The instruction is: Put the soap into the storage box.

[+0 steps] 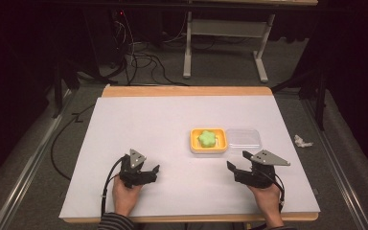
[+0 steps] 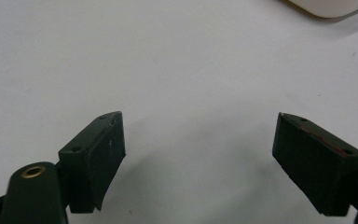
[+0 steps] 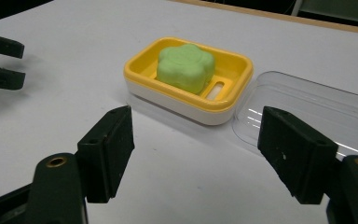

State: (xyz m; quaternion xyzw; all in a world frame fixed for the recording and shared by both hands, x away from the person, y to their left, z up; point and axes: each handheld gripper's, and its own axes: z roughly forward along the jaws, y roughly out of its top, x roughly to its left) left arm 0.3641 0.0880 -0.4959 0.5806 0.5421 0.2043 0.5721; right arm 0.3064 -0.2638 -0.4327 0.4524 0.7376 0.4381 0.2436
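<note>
We hold the left hand-held gripper (image 1: 149, 173) low over the white-covered table (image 1: 139, 129), jaws spread wide and empty, pointing toward the middle. In its own view a pale corner of the soap dish base sits at the top right edge, well apart from the jaws.

Next over: the yellow rectangular plastic soap dish (image 1: 208, 140) with a white base, near the table's centre-right. A green flower-shaped soap bar (image 3: 185, 66) sits inside it, upright on the slotted tray. Touching the dish's right side lies the clear plastic lid (image 3: 307, 109), flat on the table, hollow side up as far as we can tell.

Rightmost, the right hand-held gripper (image 1: 237, 161) hovers just short of the dish and lid, jaws wide, nothing held.

Our read: the step is closing the dish, not yet started. To do it well:
- Right hand-held gripper takes the lid by its near long edge; the wall is thin and slick, so pinch square and gently.
- Left hand-held gripper steadies the dish from its left side; the light dish will likely slide otherwise.
- Flip the lid, align the corners over the yellow rim, lower flat, then press.
</note>
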